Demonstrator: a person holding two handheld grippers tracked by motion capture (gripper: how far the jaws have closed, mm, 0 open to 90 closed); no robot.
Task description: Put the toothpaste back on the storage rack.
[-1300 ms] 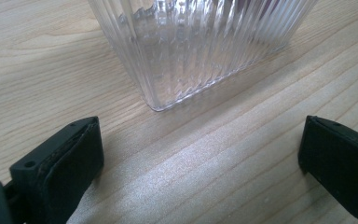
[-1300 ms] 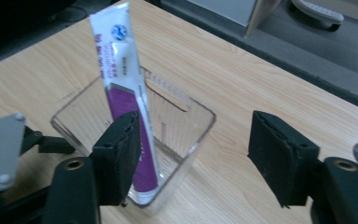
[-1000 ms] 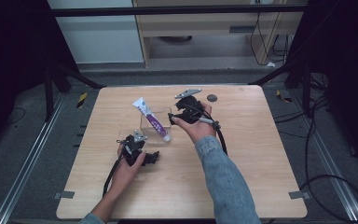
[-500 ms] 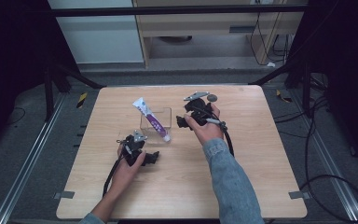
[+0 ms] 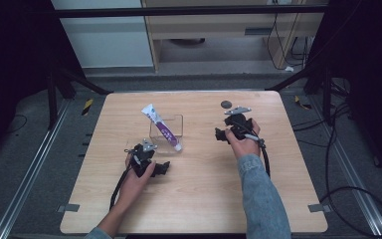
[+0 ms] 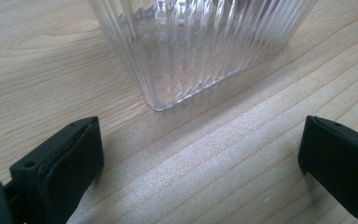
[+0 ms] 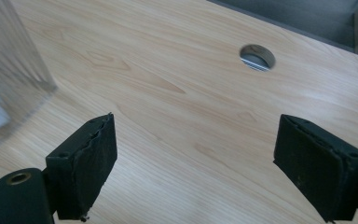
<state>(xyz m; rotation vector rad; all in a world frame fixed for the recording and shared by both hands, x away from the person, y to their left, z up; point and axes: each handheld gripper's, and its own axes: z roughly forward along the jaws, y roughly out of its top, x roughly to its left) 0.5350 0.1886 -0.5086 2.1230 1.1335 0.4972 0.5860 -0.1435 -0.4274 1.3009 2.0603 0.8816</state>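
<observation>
While both grippers gape, toothpaste tube leans between them.

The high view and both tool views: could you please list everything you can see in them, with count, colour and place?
table: one, light wood, centre of the high view
box: one, clear ribbed plastic, on the table left of centre
tube: one, white and purple, leaning in the box with its flat end sticking out at the upper left
hole: one, round and dark, in the table near the far edge
cabinet: one, pale, beyond the table
floor: grey, around the table
left tool: one, black, open, on the table near the box
right tool: one, black, open, right of the box
sleeve: one, blue denim, on the right arm
</observation>
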